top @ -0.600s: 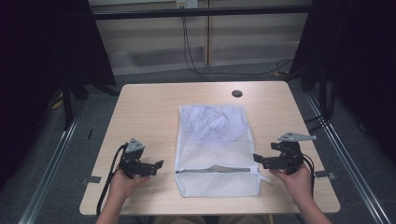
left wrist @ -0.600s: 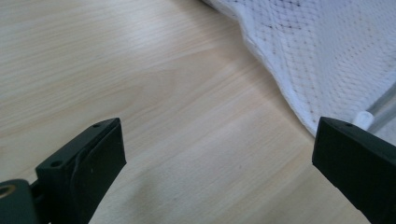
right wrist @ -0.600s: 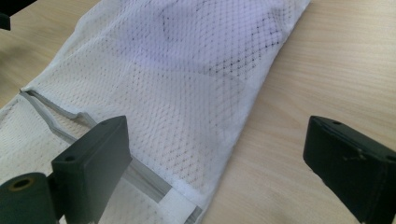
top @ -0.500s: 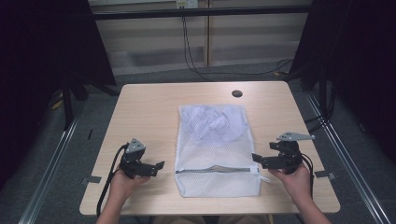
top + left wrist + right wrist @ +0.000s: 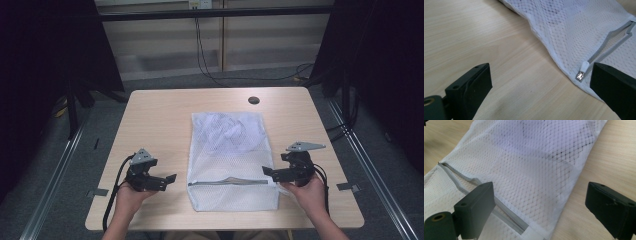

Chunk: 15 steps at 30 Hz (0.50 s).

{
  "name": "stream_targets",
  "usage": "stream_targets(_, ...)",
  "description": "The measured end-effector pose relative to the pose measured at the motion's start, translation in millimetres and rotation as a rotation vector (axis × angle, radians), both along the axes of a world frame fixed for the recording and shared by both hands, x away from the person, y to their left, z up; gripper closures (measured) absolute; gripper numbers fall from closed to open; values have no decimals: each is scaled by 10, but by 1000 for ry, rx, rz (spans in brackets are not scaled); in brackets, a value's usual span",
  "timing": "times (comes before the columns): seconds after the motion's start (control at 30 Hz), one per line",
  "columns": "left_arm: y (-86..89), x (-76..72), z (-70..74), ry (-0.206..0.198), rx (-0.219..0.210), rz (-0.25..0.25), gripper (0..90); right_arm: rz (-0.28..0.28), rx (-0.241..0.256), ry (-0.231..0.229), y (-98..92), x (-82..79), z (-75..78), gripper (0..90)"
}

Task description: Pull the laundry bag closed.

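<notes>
Two black grippers (image 5: 170, 179) (image 5: 266, 173) w/ blocky screw-holed fingers (image 5: 471, 85), grey triangular top plates, black cables; bare forearms.

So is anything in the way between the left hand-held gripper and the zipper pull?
Nothing visible: only bare table lies between the open left hand-held gripper and the zipper pull at the bag's edge.

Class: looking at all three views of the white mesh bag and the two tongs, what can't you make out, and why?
- Mesh bag contents, high view: a white bundle behind the netting, too small to identify.
- Zipper, right gripper view: its near end runs behind the jaw.
- Zipper pull, left gripper view: its far track leaves the frame edge.
</notes>
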<state>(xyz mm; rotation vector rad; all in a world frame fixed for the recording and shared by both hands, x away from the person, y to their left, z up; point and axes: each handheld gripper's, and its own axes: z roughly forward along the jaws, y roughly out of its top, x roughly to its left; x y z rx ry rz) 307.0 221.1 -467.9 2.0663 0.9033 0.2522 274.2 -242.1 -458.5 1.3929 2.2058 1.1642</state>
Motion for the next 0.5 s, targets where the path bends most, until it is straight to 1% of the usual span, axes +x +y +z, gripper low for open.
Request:
stream_targets(0.1, -9, -8, 15, 4, -12, -7, 43, 3, -4, -1, 44, 2, 8, 85)
stream_targets(0.2, -11, -7, 29, 3, -9, -13, 45, 6, -7, 1, 103, 6, 20, 88)
stream_targets(0.23, -15, -9, 28, 2, -16, -12, 45, 10, -8, 2, 124, 8, 21, 88)
stream_targets(0.33, -11, -4, 30, 11, -24, -18, 48, 23, -22, 8, 191, 12, 20, 90)
stream_targets(0.5, -8, 2, 31, 13, -33, -13, 54, 39, -32, 13, 255, 14, 30, 92)
